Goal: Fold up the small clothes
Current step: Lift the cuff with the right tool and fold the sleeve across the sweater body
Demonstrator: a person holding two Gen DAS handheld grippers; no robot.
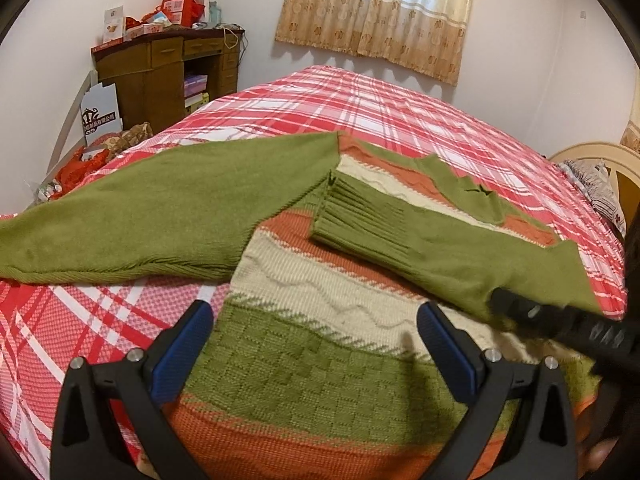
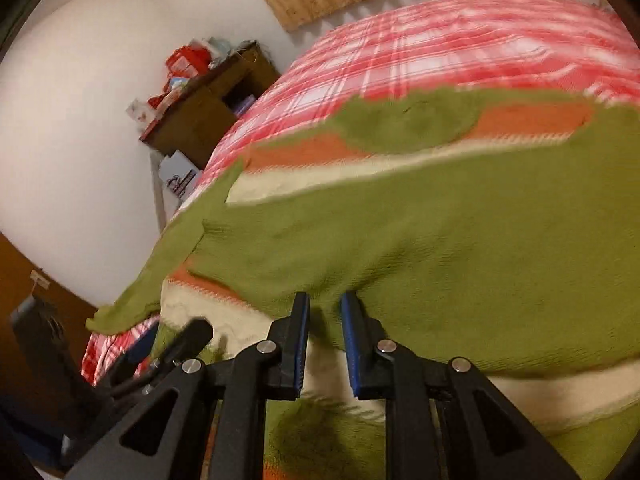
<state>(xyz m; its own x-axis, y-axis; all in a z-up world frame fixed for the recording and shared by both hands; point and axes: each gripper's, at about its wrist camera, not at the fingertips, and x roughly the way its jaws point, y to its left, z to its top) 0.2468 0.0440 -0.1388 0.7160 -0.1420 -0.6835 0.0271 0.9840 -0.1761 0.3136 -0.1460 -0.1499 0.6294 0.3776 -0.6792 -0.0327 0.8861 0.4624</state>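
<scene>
A: While the sweater [image 1: 320, 344] lies flat on the bed [image 1: 360, 100], which way does it run?

B: Long axis goes from the left-wrist cam's near edge, hem end w/ orange band, away toward the collar [image 1: 472, 188] at the far right. Stripes cross it: orange, green check, cream, orange.

A: Sleeves?

B: One green sleeve [image 1: 132, 216] stretches out straight to the left, across the plaid sheet, roughly at right angles to the body. Other sleeve [image 1: 420, 236] is folded in over the chest, ribbed cuff [image 1: 356, 216] pointing left toward the first sleeve's armpit.

A: Left gripper [image 1: 316, 344]?

B: Jaws spread wide, nothing btwn them. It hovers over the lower body of the sweater; left blue pad [image 1: 184, 344] sits over the sweater's left edge, right pad [image 1: 448, 348] over the cream band.

A: Right gripper [image 2: 324, 344]?

B: Right-wrist view is blurred. Jaws stand close together w/ a narrow gap, at the near edge of the folded-in sleeve [image 2: 440, 248]. Can't tell whether any knit is pinched btwn them. In the left view its black finger [image 1: 560, 320] shows at the sleeve's near right edge.

A: Anything else?

B: Wooden desk [image 1: 168, 64] in the far left corner w/ red boxes [image 1: 180, 8] on top, curtain [image 1: 380, 12] on the far wall.
</scene>
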